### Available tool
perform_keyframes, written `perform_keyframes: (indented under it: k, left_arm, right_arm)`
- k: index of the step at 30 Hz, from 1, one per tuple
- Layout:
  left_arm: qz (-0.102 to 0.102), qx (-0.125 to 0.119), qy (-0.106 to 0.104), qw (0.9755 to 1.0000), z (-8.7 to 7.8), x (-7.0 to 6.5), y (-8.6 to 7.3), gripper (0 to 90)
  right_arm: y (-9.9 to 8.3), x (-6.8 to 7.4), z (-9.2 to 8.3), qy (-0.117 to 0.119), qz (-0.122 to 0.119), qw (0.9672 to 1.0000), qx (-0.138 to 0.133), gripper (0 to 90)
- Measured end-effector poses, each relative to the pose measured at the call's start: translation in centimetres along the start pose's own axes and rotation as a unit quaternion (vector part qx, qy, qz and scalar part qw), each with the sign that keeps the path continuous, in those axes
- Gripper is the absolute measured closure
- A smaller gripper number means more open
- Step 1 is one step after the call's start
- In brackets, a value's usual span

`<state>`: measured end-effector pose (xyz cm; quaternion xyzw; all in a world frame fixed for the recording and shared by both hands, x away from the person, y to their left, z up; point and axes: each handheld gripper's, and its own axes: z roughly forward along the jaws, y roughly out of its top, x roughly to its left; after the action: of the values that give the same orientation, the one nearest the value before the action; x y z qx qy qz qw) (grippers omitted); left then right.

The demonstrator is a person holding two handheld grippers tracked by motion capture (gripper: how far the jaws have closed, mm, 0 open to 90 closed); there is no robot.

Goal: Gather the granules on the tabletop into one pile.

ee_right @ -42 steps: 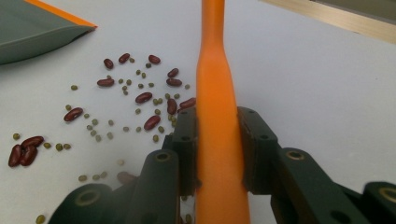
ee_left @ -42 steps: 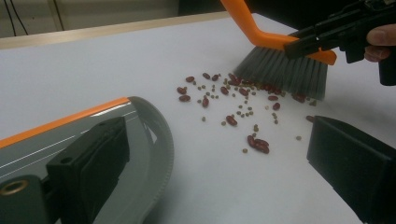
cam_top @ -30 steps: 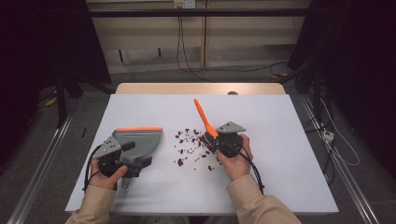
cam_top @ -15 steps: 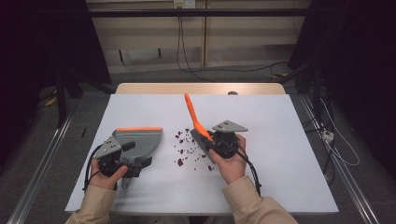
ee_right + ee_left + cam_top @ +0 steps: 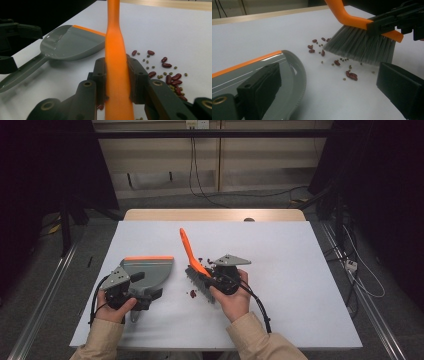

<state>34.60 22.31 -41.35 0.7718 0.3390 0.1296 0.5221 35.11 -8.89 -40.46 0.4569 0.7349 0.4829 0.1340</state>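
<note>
Your right gripper (image 5: 212, 279) is clamped on the orange handle of the brush (image 5: 192, 261), its jaws pressing both sides of the handle in the right gripper view (image 5: 117, 82). The brush's long axis runs from the bristles near your hand up and away toward the far edge of the table (image 5: 300, 260), leaning a little to the left, with the handle tip raised and the grey bristles (image 5: 362, 46) down on the white surface. The brush sits mid-table, just right of the dustpan (image 5: 147, 272). The beans (image 5: 350, 75) (dark red ones mixed with small green ones) lie scattered at the foot of the bristles, between brush and dustpan. Your left gripper (image 5: 131, 292) holds the dustpan by its grey handle; the pan lies flat, its orange-edged lip facing the far side of the table. Compared with a second ago, the brush has travelled left toward the dustpan, its handle now tilting more to the left, and the spread of beans looks gathered closer. The dustpan has stayed where it was.
</note>
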Motion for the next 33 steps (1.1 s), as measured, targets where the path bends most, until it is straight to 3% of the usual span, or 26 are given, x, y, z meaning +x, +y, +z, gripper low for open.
perform_keyframes:
  k: [14,18,21,23,25,27,33]
  left_arm:
    - [-0.002,-0.002,0.001,1.0,-0.2,0.1,-0.1,5.6]
    - [-0.002,-0.001,0.0,1.0,-0.2,0.1,-0.1,5.6]
    - [-0.001,-0.002,-0.003,1.0,-0.1,0.1,-0.1,5.6]
    - [0.0,-0.001,0.0,1.0,-0.2,0.1,-0.1,5.7]
    - [0.0,-0.001,0.0,1.0,-0.2,0.2,-0.1,5.7]
    - [0.0,-0.001,0.001,1.0,-0.2,0.2,-0.1,5.7]
    - [0.0,-0.002,0.0,1.0,-0.2,0.1,-0.1,5.7]
  right_arm:
    - [0.0,2.2,2.0,0.047,0.018,0.9986,0.012,71.7]
    - [-0.1,2.7,2.8,0.05,0.019,0.9983,0.025,71.7]
    - [-0.4,2.5,3.5,0.038,0.023,0.998,0.045,71.7]
    - [-0.5,2.2,3.7,0.018,0.007,0.9987,0.048,71.7]
    - [-0.5,1.8,3.5,0.021,0.024,0.9981,0.052,71.6]
    - [-0.6,1.4,3.4,0.011,0.018,0.9985,0.051,71.5]
    - [-0.8,0.1,2.6,0.003,0.034,0.9982,0.049,71.4]
